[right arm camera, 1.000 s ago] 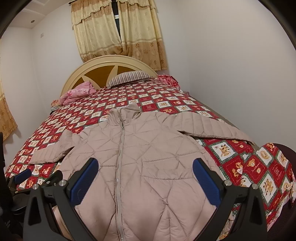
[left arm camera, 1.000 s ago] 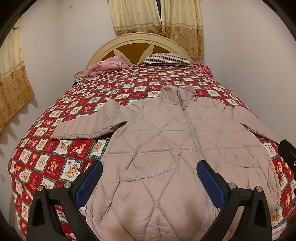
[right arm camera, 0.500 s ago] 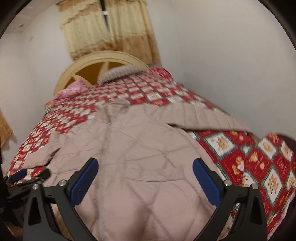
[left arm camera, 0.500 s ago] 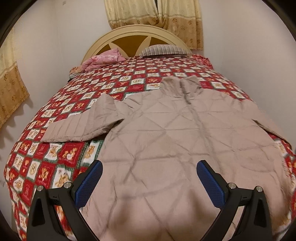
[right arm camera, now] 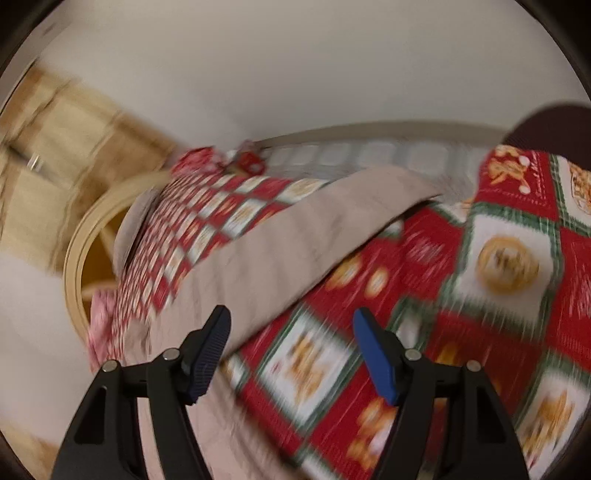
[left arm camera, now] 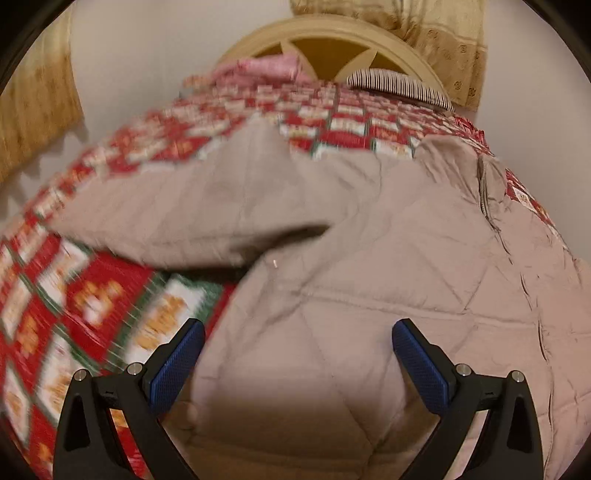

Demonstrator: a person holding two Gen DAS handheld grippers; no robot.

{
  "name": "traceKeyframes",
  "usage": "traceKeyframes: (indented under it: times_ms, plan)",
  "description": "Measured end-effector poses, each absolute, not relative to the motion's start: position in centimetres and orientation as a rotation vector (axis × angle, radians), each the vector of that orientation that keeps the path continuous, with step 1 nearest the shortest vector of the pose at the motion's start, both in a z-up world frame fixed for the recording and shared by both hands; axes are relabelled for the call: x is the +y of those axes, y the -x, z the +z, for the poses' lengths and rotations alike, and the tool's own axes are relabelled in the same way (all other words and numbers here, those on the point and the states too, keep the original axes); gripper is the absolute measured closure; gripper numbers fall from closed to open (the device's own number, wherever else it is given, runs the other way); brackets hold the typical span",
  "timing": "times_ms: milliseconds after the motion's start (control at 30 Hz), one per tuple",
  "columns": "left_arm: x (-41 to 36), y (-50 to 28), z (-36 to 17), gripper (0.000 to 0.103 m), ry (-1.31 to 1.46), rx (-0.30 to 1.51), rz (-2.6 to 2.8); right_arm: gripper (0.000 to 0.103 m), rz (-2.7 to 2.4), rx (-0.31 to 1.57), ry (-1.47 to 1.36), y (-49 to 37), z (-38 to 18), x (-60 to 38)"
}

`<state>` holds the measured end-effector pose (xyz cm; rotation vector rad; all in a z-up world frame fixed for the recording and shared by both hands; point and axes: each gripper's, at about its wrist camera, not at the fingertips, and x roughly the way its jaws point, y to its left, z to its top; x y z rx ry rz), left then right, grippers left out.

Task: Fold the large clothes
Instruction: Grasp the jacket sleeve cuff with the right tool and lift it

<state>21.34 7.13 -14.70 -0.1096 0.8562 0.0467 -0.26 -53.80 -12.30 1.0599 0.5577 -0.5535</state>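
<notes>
A beige quilted jacket (left arm camera: 388, 258) lies spread face up on the bed, zipper closed, collar toward the headboard. Its left sleeve (left arm camera: 192, 214) stretches out to the left. My left gripper (left arm camera: 297, 354) is open and empty, low over the jacket's left side below the armpit. In the right wrist view the jacket's right sleeve (right arm camera: 295, 243) runs diagonally across the quilt. My right gripper (right arm camera: 291, 347) is open and empty, low over the quilt just beside that sleeve's lower edge. Both views are motion-blurred.
A red, white and green patchwork quilt (left arm camera: 85, 306) covers the bed and also shows in the right wrist view (right arm camera: 498, 258). A cream headboard (left arm camera: 332, 33), a striped pillow (left arm camera: 399, 83) and pink bedding (left arm camera: 266, 68) are at the far end. White walls flank the bed.
Both grippers have dropped close to the bed and swung outward: the left toward the jacket's left side and sleeve, the right tilting toward the right sleeve. The jacket has not moved.
</notes>
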Motion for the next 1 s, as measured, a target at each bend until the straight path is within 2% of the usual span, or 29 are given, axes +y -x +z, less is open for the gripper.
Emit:
traceKeyframes:
  times_ms: [367,400,600,667,733,800,1000]
  plan:
    - [7.4,-21.8,-16.0,0.001,0.164,0.895,0.040,0.032,-0.764,0.705,-1.050,-3.7,-16.3,-61.2]
    - [7.3,-21.8,-16.1,0.001,0.159,0.898,0.042,0.034,-0.794,0.706,-1.057,-3.9,-16.7,-61.5]
    - [7.2,-22.1,-16.2,0.001,0.145,0.904,0.052,0.034,-0.851,0.617,-1.191,-3.6,-18.8,-63.8]
    - [7.2,-22.2,-16.3,0.001,0.142,0.905,0.053,0.045,-0.867,0.609,-1.162,-4.2,-18.8,-64.0]
    - [7.2,-22.2,-16.3,0.001,0.142,0.906,0.053,0.083,-0.896,0.618,-1.128,-4.1,-19.1,-64.2]
    - [7.2,-22.2,-16.3,0.001,0.143,0.905,0.052,0.090,-0.868,0.587,-1.139,-3.3,-19.3,-64.5]
    - [7.3,-22.2,-16.4,0.001,0.148,0.904,0.048,0.093,-0.802,0.488,-0.945,-3.3,-13.6,-62.8]
